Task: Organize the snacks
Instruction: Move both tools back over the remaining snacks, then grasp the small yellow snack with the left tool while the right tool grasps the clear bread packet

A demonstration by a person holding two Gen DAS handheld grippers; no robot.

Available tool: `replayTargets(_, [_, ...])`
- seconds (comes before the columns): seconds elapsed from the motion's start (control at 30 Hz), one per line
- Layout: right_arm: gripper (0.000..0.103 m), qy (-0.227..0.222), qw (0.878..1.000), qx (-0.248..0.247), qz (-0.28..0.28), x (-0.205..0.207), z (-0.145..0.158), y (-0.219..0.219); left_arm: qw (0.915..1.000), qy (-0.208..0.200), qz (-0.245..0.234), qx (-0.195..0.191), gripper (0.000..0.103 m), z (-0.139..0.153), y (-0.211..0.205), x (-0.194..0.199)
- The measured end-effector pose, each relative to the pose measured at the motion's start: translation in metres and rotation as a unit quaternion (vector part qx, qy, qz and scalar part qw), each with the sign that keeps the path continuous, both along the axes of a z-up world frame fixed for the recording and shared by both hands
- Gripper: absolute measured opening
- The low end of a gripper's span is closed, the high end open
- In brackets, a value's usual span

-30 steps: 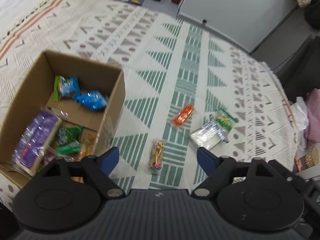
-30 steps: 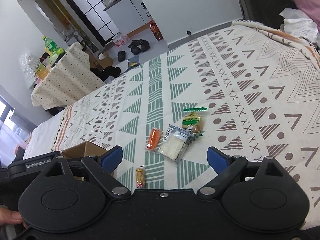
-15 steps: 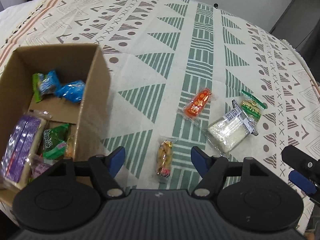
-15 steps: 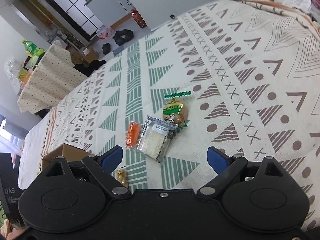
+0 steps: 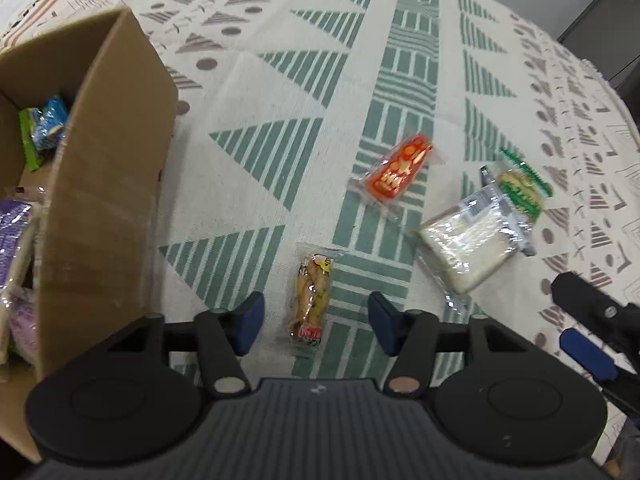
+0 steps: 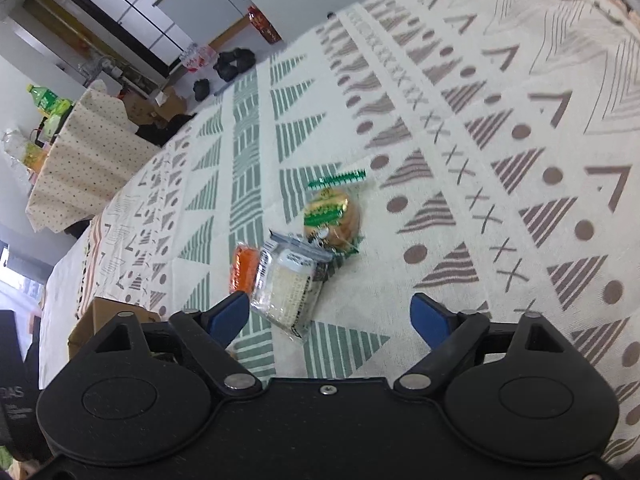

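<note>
My left gripper (image 5: 312, 318) is open, its fingers on either side of a yellow snack packet (image 5: 311, 294) lying on the patterned cloth. An orange packet (image 5: 396, 170), a clear white-filled packet (image 5: 468, 246) and a green-labelled bun packet (image 5: 520, 190) lie to the right. A cardboard box (image 5: 108, 200) with several snacks stands at the left. My right gripper (image 6: 330, 314) is open and empty, just short of the clear packet (image 6: 288, 284); the bun packet (image 6: 332, 216) and the orange packet (image 6: 243, 268) lie beyond it. The right gripper also shows in the left wrist view (image 5: 588, 332).
The patterned cloth (image 6: 500, 140) covers the whole surface. The box corner (image 6: 100, 312) shows at the left of the right wrist view. Beyond the far edge are a cloth-covered table with bottles (image 6: 80, 152), shoes on the floor (image 6: 232, 60) and cabinets.
My left gripper has moved down and forward so the yellow packet now lies between its fingers. My right gripper has moved closer to the clear packet and bun.
</note>
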State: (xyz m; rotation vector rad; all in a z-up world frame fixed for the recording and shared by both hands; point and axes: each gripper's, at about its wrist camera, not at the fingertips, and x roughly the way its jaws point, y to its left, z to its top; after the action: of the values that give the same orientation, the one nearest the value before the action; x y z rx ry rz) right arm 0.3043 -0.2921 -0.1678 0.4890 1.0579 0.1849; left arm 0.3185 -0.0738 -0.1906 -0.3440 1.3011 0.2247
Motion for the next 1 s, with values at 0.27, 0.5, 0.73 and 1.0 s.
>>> replayTargets(0.27, [0.084,0.012,1.000,0.014,0.003,0.016,-0.012,0.006,1.0000,0.000,0.003,0.002,0.017,-0.001,0.004,0.010])
replayTargets(0.5, [0.084,0.023,0.999,0.033,0.006,0.031,-0.025,0.025,0.9998,-0.018,0.002,-0.001,0.017,0.012,0.011,0.015])
replayTargets(0.73, [0.070,0.035,0.999,0.034,0.007,0.039,-0.039,0.038,0.9994,-0.035,-0.003,-0.005,0.017,0.032,0.018,0.013])
replayTargets(1.0, [0.029,0.034,0.999,0.026,0.032,0.030,-0.029,0.045,0.9986,-0.052,-0.001,-0.012,0.017,0.049,0.025,0.002])
